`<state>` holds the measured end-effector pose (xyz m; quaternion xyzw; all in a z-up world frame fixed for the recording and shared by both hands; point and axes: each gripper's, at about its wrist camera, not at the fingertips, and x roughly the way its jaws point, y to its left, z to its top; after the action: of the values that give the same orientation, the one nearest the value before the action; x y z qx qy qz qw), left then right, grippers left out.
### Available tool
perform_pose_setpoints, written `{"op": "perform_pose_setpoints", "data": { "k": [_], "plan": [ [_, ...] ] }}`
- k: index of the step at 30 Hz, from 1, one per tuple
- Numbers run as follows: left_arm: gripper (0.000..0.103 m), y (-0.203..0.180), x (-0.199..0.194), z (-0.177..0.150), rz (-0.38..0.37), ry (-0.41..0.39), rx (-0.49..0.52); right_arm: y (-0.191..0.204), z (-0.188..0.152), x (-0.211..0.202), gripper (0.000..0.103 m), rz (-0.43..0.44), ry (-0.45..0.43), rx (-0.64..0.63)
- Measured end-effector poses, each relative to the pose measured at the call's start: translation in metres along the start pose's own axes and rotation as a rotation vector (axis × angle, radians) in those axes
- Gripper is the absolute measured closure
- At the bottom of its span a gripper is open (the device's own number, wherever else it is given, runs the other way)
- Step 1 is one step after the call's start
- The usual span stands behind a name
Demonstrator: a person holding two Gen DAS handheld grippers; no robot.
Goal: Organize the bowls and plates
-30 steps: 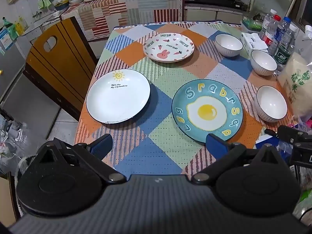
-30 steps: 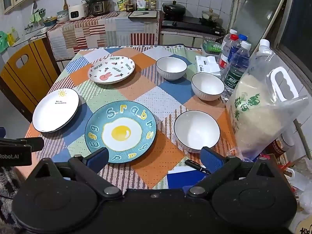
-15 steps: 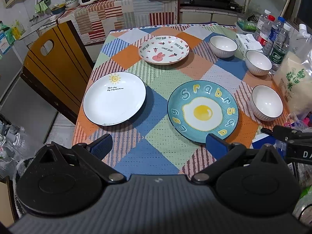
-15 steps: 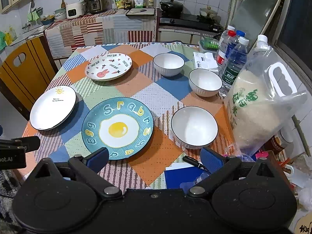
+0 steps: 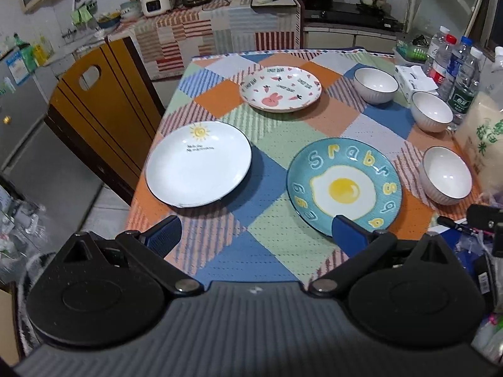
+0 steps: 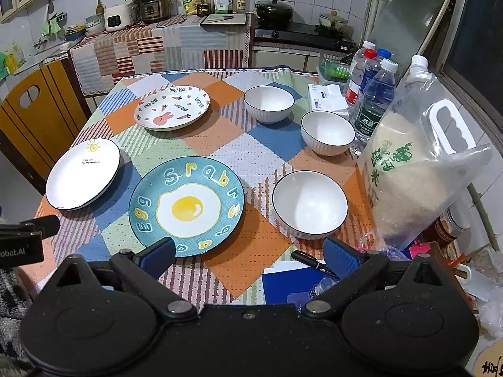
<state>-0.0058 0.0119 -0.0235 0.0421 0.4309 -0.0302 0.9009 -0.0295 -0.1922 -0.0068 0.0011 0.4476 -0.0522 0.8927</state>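
Observation:
On the checked tablecloth lie three plates: a white sun plate [image 5: 198,164] at the left, a blue egg plate [image 5: 344,187] in the middle front, and a bunny plate [image 5: 280,92] at the back. Three white bowls stand along the right side: near [image 6: 310,204], middle [image 6: 328,132], far [image 6: 269,103]. My left gripper [image 5: 256,235] is open and empty above the table's front edge. My right gripper [image 6: 250,256] is open and empty, in front of the egg plate [image 6: 186,205] and the near bowl.
A bag of rice [image 6: 415,169] and water bottles [image 6: 372,100] stand at the table's right edge, with a tissue pack [image 6: 325,97]. A pen [image 6: 309,262] and blue booklet [image 6: 292,284] lie at the front right. A wooden chair [image 5: 100,110] stands left of the table.
Both grippers have drawn back and risen a little from the table, so the dishes look slightly farther away. Nothing on the table has moved.

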Motion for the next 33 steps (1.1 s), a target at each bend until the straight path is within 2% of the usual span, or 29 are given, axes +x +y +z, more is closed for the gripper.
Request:
{"op": "perform_pose_setpoints", "data": {
  "k": [12, 22, 33],
  "plan": [
    [0.000, -0.003, -0.007, 0.001, -0.062, 0.009, 0.023, -0.001, -0.002, -0.002, 0.001, -0.009, -0.006, -0.005],
    [0.003, 0.002, -0.010, 0.003, -0.086, 0.015, -0.011, 0.000, -0.003, 0.000, 0.001, -0.015, -0.009, -0.013],
    [0.003, -0.002, -0.015, 0.002, -0.090, -0.012, 0.009, 0.001, -0.003, 0.000, 0.001, -0.016, -0.009, -0.014]
  ]
}}
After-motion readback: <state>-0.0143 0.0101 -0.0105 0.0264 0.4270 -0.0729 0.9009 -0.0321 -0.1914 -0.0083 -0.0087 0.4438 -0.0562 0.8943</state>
